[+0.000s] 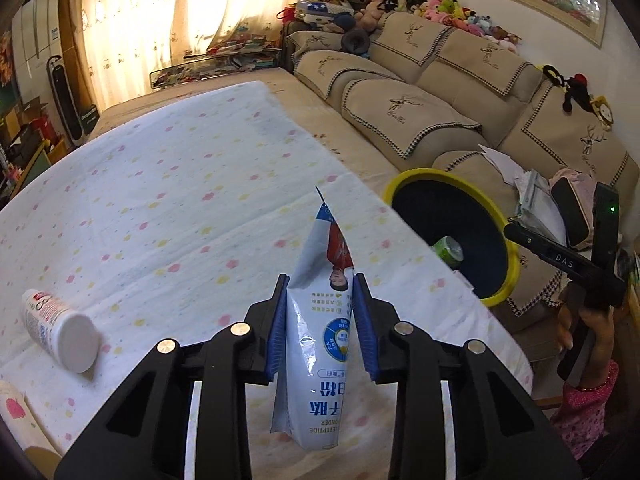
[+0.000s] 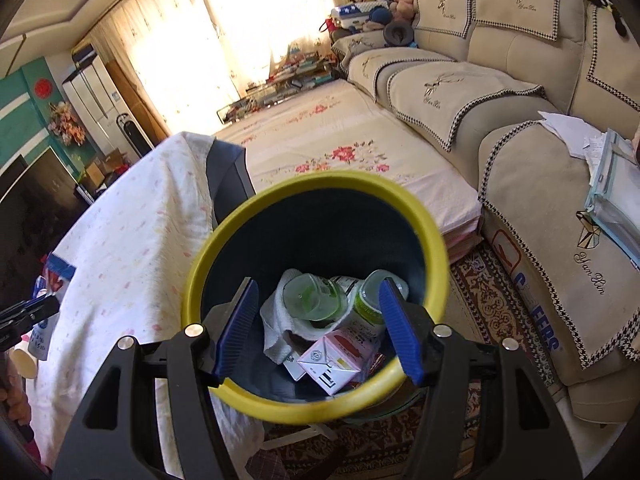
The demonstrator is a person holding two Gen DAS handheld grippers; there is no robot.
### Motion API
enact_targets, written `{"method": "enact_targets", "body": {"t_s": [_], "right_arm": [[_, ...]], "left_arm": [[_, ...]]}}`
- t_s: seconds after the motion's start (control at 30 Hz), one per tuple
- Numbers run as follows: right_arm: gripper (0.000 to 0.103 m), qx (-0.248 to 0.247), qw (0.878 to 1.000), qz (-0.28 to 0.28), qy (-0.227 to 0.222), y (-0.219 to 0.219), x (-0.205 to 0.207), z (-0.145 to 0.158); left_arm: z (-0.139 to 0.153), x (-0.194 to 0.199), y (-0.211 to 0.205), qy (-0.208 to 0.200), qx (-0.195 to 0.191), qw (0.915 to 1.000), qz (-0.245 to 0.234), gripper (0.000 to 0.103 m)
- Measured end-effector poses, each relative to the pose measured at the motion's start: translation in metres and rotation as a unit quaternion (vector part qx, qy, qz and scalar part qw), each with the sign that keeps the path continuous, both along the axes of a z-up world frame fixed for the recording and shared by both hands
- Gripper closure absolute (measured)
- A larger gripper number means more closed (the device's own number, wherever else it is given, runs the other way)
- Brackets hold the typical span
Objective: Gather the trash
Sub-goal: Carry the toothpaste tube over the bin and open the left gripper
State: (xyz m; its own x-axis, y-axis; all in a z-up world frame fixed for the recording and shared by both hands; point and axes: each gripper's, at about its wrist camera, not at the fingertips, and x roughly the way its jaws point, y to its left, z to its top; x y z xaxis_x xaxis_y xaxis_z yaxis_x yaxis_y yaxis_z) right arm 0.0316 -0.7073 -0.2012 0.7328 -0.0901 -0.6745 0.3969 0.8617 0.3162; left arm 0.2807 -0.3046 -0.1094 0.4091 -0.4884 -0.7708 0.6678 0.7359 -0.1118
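Daylight blazes through the curtains, blown out to glare, while everything bends at the fisheye edges and the far corners sink dark.

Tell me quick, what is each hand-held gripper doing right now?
Left hand-held gripper: closed on a white powder pouch.
Right hand-held gripper: open, empty, above the yellow-rimmed trash bin.

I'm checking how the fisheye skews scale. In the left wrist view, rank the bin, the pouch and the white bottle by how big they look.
1. Pouch, but it is held closest to the camera, so this is unsure.
2. Bin, about as large; hard to separate from the pouch.
3. White bottle, clearly the smallest.
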Motion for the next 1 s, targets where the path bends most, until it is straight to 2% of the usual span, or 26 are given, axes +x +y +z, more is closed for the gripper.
{"method": "enact_targets", "body": {"t_s": [0.37,0.53,0.7,0.77,0.8,0.83,1.0], "right_arm": [[0.04,-0.001,0.997,-0.071,-0.021,-0.04,-0.065,0.01],[0.039,0.011,0.995,-0.092,-0.027,-0.057,-0.086,0.005],[0.038,0.02,0.995,-0.098,-0.023,-0.069,-0.095,-0.003],[0.037,0.025,0.994,-0.1,-0.019,-0.072,-0.097,-0.008],[0.037,0.028,0.994,-0.1,-0.018,-0.073,-0.096,-0.009],[0.037,0.031,0.994,-0.1,-0.016,-0.074,-0.097,-0.012],[0.037,0.039,0.995,-0.095,-0.006,-0.073,-0.092,-0.022]], "left_arm": [[0.015,-0.028,-0.141,0.009,-0.014,0.9939,-0.109,0.071],[0.001,-0.03,-0.202,0.014,0.002,0.9913,-0.131,0.071],[-0.029,-0.02,-0.249,0.029,0.027,0.9903,-0.133,0.071],[-0.038,-0.015,-0.258,0.032,0.035,0.9911,-0.124,0.063],[-0.042,-0.012,-0.261,0.032,0.04,0.9922,-0.114,0.045],[-0.044,-0.01,-0.261,0.03,0.04,0.9935,-0.102,0.031],[-0.036,0.001,-0.234,0.023,0.01,0.997,-0.073,0.029]]}}
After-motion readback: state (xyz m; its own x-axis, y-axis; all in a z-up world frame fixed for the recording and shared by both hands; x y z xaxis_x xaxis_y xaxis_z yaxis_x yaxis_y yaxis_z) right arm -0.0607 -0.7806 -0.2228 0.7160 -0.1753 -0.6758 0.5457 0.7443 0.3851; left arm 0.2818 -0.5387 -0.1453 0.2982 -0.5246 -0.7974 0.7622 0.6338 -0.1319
